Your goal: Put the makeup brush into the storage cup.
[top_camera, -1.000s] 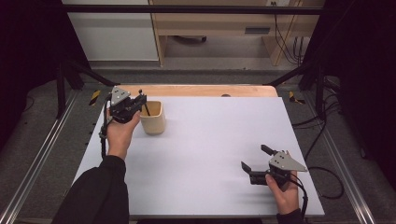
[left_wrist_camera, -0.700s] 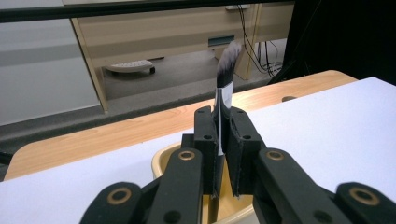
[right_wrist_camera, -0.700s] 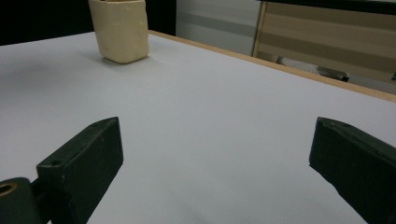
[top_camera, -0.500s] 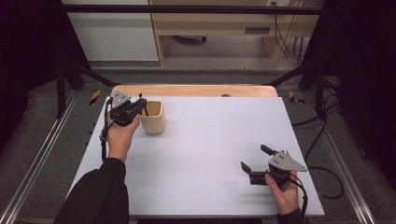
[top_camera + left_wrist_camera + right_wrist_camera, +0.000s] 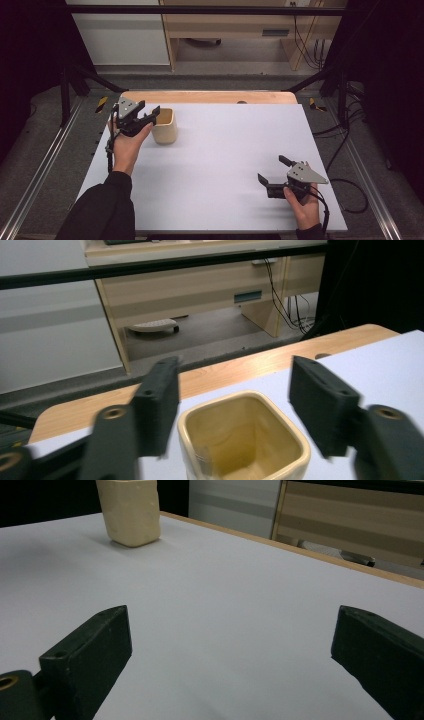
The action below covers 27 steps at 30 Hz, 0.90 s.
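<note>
Thing in hand: a cream-yellow cup (image 5: 164, 126), squarish with rounded corners, open at the top, no handle in sight.
Where it is: upright on the white desk (image 5: 220, 165), at the far left part, near the wooden strip along the desk's far edge; in the right gripper view the cup (image 5: 130, 511) stands well apart, far across the sheet.
Left gripper: the left gripper (image 5: 148, 114) is right at the cup; its fingers (image 5: 159, 402) have just been opening and now stand apart on either side of the cup's mouth (image 5: 244, 440), a gap on each side, nothing pressed.
Right gripper: the right gripper (image 5: 272, 170) rests low at the near right of the desk, fingers (image 5: 90, 652) spread wide over bare sheet, holding nothing.
Material, as judged: glazed ceramic by its sheen and thick rim, so stiff, probably fairly heavy for its size, smooth and slippery, and liable to chip or crack if dropped or knocked over.
Inside: looks empty; the bottom is partly out of frame.
Where to take hold: across two opposite flat walls, a little below the rim, fingers square to the sides rather than on the rounded corners, where they would likely slide.
Risk: a grip high on the lip alone may tip the cup.
</note>
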Tool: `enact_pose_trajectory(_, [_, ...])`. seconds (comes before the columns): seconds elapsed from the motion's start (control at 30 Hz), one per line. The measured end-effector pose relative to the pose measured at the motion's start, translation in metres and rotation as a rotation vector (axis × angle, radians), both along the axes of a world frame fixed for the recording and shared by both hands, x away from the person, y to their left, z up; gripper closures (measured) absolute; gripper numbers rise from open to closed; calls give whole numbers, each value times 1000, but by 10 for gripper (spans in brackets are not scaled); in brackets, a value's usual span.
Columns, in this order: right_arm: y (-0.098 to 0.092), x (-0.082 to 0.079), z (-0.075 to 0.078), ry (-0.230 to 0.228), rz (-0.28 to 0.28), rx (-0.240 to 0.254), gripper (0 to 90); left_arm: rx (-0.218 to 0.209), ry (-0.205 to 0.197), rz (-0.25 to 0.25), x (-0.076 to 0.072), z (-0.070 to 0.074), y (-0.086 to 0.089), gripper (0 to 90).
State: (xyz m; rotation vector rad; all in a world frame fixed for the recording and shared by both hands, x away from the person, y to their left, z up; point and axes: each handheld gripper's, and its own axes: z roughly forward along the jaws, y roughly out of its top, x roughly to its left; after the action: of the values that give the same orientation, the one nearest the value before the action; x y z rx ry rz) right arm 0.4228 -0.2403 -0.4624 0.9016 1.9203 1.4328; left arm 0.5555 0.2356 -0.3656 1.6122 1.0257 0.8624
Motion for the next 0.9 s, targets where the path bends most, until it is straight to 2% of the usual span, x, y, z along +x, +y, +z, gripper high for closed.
enact_pose_trajectory(0.13, [0, 0, 0, -1, 1, -1, 31, -8, -21, -6, -2, 2, 2, 274])
enact_pose_trajectory(0.37, [1, 0, 0, -2, 2, -3, 31, -14, -33, -42, -5, 4, 1, 191])
enact_pose_trajectory(0.57, [1, 0, 0, -2, 2, -2, 31, -29, -26, -67, -4, 4, -1, 76])
enact_pose_trajectory(0.9, [1, 0, 0, 0, 0, -1, 31, -36, -30, -109, -7, 6, -3, 25])
